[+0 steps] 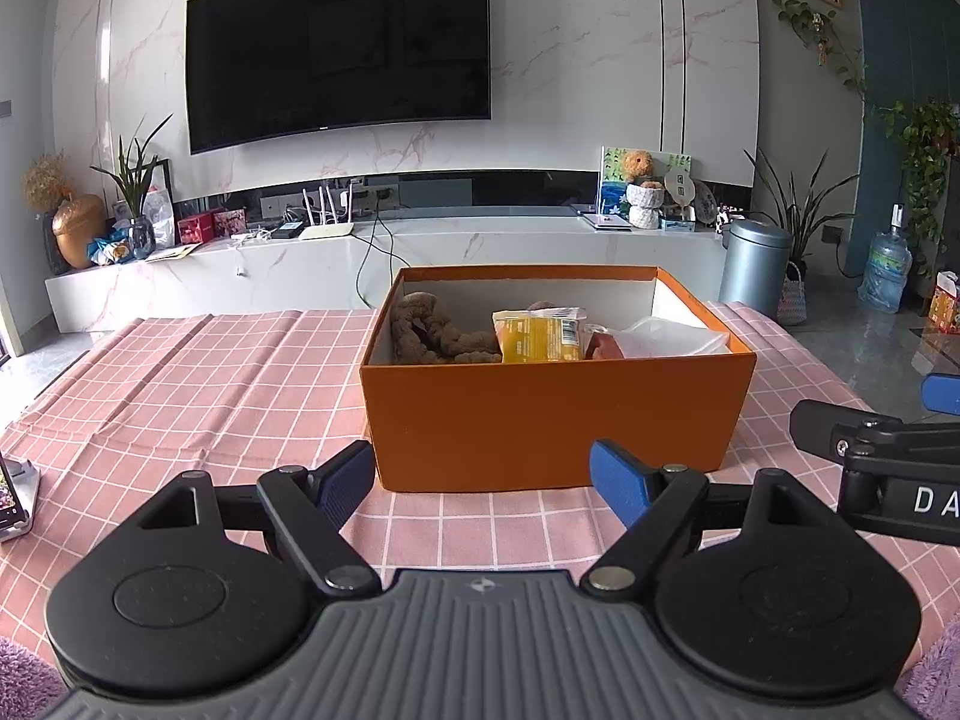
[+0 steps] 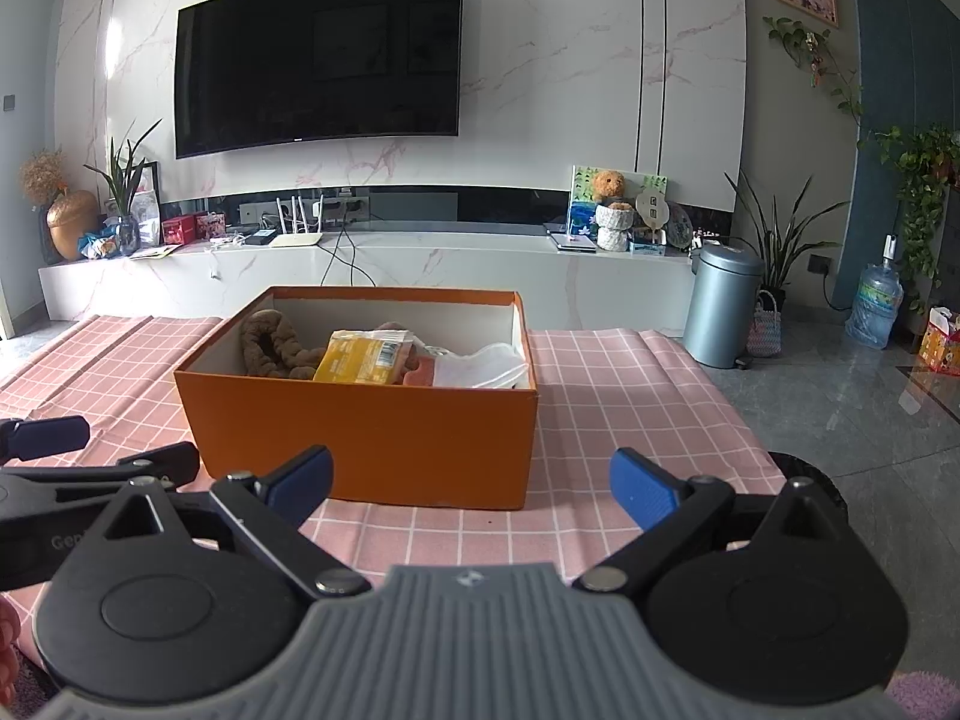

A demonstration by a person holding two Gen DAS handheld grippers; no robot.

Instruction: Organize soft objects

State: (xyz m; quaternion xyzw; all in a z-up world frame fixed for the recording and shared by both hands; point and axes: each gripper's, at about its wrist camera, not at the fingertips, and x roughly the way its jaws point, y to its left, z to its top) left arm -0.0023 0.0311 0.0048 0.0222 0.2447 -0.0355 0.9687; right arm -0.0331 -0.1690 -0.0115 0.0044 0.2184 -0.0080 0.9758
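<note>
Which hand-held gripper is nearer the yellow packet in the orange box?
Roughly equal. The left hand-held gripper sits before the orange cardboard box's left part; the right hand-held gripper before its right part, yellow packet between.

Both grippers are just hanging low in the frame, side by side. Left gripper [image 1: 483,483] has its 2 blue pads spread wide, nothing between them. Right gripper [image 2: 471,483] same deal, jaws wide apart and empty.
</note>
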